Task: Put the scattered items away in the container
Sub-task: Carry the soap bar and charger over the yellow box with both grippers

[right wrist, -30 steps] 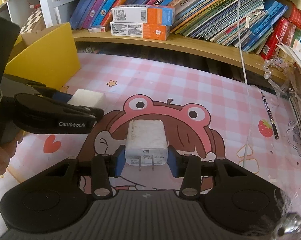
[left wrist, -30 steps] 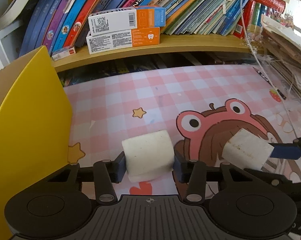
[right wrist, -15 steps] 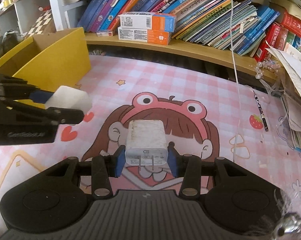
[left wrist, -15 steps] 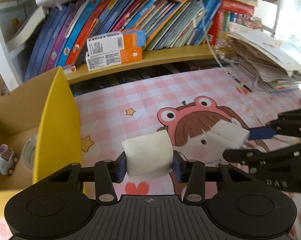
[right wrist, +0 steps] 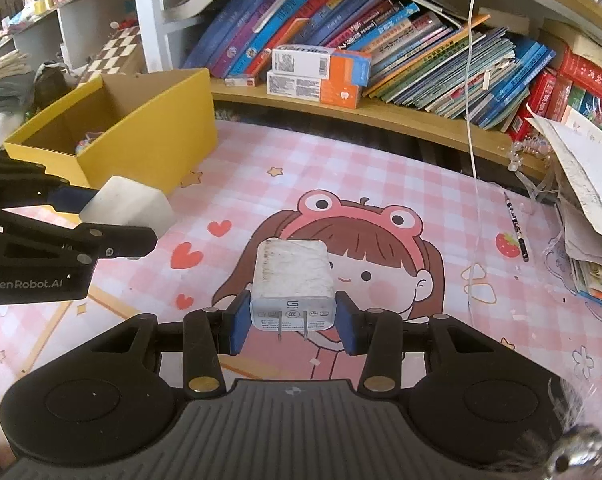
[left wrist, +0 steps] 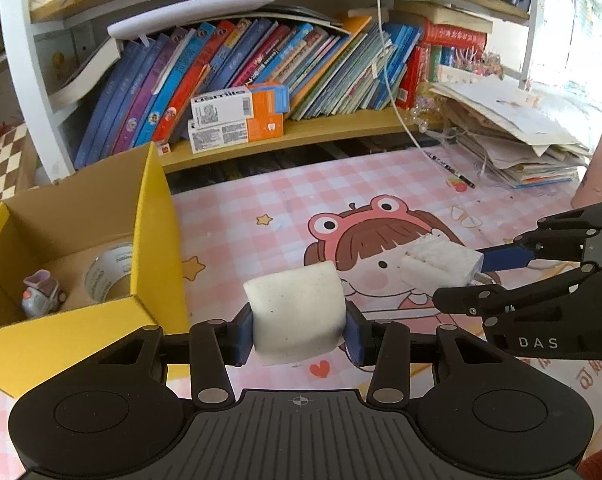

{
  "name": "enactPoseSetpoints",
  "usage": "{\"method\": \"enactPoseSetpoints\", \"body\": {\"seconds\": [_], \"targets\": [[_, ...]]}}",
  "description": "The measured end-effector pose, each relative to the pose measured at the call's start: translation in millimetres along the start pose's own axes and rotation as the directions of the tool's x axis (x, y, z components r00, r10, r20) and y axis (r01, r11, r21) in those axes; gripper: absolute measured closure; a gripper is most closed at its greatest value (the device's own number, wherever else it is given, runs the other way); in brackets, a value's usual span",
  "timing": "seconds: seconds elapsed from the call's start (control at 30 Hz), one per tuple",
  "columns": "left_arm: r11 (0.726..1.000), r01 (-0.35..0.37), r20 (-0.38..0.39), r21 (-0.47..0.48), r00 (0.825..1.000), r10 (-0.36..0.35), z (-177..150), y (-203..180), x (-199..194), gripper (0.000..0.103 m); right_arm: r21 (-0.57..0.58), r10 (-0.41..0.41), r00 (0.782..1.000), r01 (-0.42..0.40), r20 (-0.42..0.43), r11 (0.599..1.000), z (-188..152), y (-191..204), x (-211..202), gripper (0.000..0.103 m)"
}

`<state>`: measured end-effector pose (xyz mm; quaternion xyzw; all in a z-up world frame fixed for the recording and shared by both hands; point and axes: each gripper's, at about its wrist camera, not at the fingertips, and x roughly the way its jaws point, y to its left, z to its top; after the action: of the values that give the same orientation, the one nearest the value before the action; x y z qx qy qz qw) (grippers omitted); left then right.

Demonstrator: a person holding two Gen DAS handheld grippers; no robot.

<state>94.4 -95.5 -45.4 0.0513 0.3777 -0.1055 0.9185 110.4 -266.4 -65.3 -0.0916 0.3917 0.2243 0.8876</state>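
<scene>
My left gripper (left wrist: 297, 334) is shut on a white eraser block (left wrist: 297, 316) and holds it above the pink mat, just right of the yellow cardboard box (left wrist: 157, 216). The box holds a tape roll (left wrist: 109, 276) and a small toy (left wrist: 41, 292). My right gripper (right wrist: 292, 326) is shut on a white plug charger (right wrist: 291, 276), prongs toward the camera, above the mat's cartoon girl. In the right wrist view the left gripper (right wrist: 113, 220), the eraser block (right wrist: 127, 206) and the box (right wrist: 149, 140) are at left. In the left wrist view the right gripper (left wrist: 477, 268) and the charger (left wrist: 437, 260) are at right.
A wooden shelf (left wrist: 333, 128) with leaning books and two white-and-orange cartons (left wrist: 237, 116) runs along the back. A paper stack (left wrist: 517, 140) lies at the right. A pencil (right wrist: 515, 220) and a hanging white cable (right wrist: 471, 80) are at the mat's right side.
Both grippers have risen with their loads. The box interior has come into the left wrist view. The left gripper has drawn nearer to the box.
</scene>
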Motion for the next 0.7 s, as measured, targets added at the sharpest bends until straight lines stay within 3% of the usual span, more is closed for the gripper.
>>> {"method": "enactPoseSetpoints", "body": {"seconds": [0.7], "targets": [[0.998,0.06,0.032,0.023,0.998,-0.061,-17.3,21.6,-46.0,0.061,0.029,-0.004,1.0,0.004,0.005,1.0,-3.5,47.2,-26.0,0.062]]}}
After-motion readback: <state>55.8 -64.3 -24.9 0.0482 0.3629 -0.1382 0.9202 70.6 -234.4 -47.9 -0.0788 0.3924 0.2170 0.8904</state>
